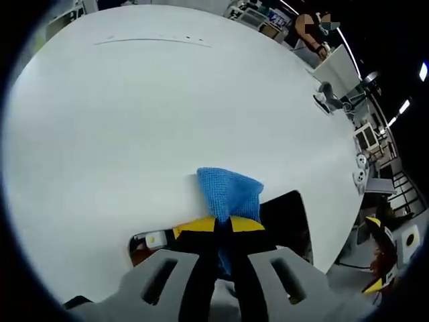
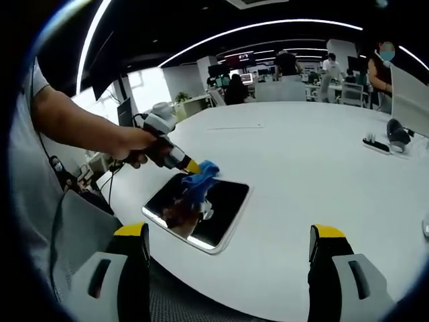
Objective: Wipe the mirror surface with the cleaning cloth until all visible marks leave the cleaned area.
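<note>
A: Nearest us in the left gripper view, our left tongs are clenched on the blue cleaning cloth, which sticks out just beyond their yellow tips. The dark mirror lies on the white bench just to the right of those tips.

B: And in the right gripper view our right tongs stand released, wide apart, nothing between them. Just beyond them the mirror lies flat near the bench edge.

A: There we see the left tongs, held in a hand, pressing the cloth onto the mirror's far left part.

B: Farther right on the bench sit a grey object and a dark strip, well apart from the mirror. Beyond are desks and people.
</note>
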A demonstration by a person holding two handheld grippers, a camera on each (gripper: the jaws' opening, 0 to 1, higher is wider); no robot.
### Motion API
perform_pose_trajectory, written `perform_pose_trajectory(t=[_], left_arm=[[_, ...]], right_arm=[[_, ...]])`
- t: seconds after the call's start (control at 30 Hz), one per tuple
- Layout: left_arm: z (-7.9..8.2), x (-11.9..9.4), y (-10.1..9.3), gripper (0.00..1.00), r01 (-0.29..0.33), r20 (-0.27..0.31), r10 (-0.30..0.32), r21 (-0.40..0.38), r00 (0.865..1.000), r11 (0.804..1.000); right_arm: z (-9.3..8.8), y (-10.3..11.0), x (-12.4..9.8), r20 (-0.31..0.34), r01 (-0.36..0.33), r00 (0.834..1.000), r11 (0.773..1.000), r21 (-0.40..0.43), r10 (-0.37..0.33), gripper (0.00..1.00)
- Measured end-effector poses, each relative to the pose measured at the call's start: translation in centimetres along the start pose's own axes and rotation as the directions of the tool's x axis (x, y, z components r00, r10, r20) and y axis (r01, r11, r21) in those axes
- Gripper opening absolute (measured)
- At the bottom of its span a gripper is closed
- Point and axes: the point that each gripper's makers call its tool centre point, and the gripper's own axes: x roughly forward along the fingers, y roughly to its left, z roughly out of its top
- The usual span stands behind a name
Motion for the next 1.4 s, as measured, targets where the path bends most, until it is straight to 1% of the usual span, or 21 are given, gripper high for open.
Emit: perform_pose_trajectory(t=[0.27,0.33,0.6,0.87,1.07,1.4], left_arm=[[0.1,-0.4,0.8,0.03,-0.010,0.007,0.010,0.006,1.000,1.000],[0.1,-0.6,1.3,0.03,-0.013,0.011,0.013,0.001,1.000,1.000],[0.2,-1.0,2.4,0.03,-0.030,0.018,0.030,-0.010,0.999,0.999],[0.2,-1.0,2.5,0.03,-0.037,0.024,0.037,-0.009,0.999,0.999],[0.2,-1.0,2.5,0.03,-0.034,0.024,0.035,-0.009,0.999,0.999],[-0.4,-1.3,2.4,0.03,-0.038,0.036,0.037,0.005,0.999,0.999]], right_arm=[[-0.1,0.3,0.1,-0.005,-0.011,1.000,1.000,-0.002,0.011,0.99],[-0.2,0.3,0.1,-0.006,-0.013,1.000,1.000,-0.003,0.013,0.99],[0.2,0.3,0.3,0.000,-0.020,1.000,1.000,-0.006,0.020,0.99],[0.0,0.5,0.4,-0.003,-0.029,1.000,1.000,-0.006,0.029,0.99],[0.1,0.2,0.1,0.001,-0.022,1.000,1.000,-0.004,0.022,0.99],[-0.1,0.5,0.1,0.004,-0.025,1.000,1.000,-0.003,0.025,0.99]])
